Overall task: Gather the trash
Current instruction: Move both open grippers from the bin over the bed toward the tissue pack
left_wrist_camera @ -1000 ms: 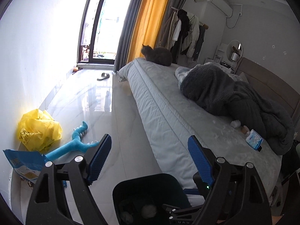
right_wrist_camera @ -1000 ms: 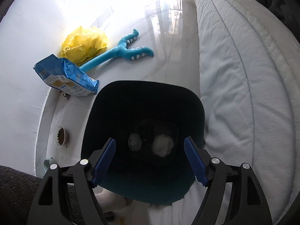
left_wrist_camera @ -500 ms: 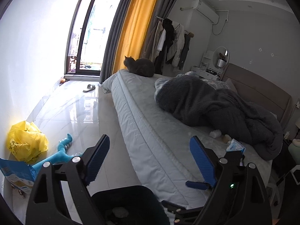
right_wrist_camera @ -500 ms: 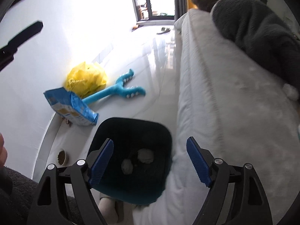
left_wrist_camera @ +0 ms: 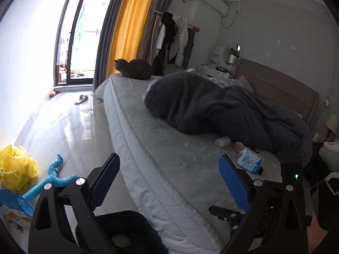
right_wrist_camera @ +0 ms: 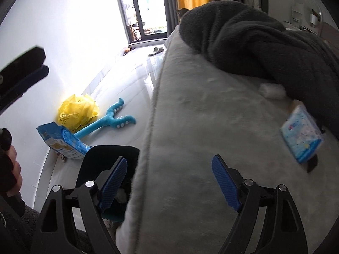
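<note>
Four fingers point(right_wrist_camera: 114, 182) spread; one white wad point(right_wrist_camera: 272, 90) on bed point(right_wrist_camera: 201, 137).

We see dark bin point(left_wrist_camera: 127, 228) below left gripper's point(left_wrist_camera: 169, 182) fingers only in part, cut by frame bottom. Its crumpled wads point(left_wrist_camera: 120, 240) half hidden. Beyond right gripper point(right_wrist_camera: 169, 183), cat point(right_wrist_camera: 181, 12) mostly behind grey blanket point(right_wrist_camera: 254, 42). Tissue pack point(right_wrist_camera: 300, 137) print blurred.
</note>
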{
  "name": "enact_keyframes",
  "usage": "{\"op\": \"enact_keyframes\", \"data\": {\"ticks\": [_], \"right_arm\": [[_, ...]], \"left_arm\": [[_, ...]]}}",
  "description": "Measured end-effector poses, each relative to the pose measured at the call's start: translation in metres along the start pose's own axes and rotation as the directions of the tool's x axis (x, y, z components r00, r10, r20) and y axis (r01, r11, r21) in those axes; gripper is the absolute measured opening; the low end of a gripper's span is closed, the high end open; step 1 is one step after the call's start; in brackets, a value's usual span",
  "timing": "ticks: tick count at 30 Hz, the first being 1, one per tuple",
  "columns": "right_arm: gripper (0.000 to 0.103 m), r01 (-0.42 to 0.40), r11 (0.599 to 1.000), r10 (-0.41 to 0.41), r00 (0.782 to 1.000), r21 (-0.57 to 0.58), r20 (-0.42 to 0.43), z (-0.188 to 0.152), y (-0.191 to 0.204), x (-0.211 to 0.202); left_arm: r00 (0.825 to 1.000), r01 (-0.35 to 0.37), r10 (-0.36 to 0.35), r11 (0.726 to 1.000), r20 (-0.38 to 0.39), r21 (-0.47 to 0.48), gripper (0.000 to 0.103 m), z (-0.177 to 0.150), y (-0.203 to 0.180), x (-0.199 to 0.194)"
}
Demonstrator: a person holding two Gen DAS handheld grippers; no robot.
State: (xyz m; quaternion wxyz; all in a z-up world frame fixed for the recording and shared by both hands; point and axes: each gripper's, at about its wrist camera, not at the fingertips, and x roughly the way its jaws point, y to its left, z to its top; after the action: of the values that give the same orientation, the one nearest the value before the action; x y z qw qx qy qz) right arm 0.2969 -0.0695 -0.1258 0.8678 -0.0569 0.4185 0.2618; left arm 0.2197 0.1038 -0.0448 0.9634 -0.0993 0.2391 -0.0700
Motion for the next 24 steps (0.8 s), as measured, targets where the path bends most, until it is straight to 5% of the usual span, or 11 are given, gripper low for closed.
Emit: {"op": "enact_keyframes", "data": {"ticks": [24], "right_arm": [[0.084, 0.07, 0.99, -0.075, 0.996, 0.126, 0.042, -0.021, -0.119, -0.036]], "left_arm": [[0.979, 0.192, -0.186, 0.979, -0.082, 0.073, 0.096, 0.001, -0.079, 0.066]]}}
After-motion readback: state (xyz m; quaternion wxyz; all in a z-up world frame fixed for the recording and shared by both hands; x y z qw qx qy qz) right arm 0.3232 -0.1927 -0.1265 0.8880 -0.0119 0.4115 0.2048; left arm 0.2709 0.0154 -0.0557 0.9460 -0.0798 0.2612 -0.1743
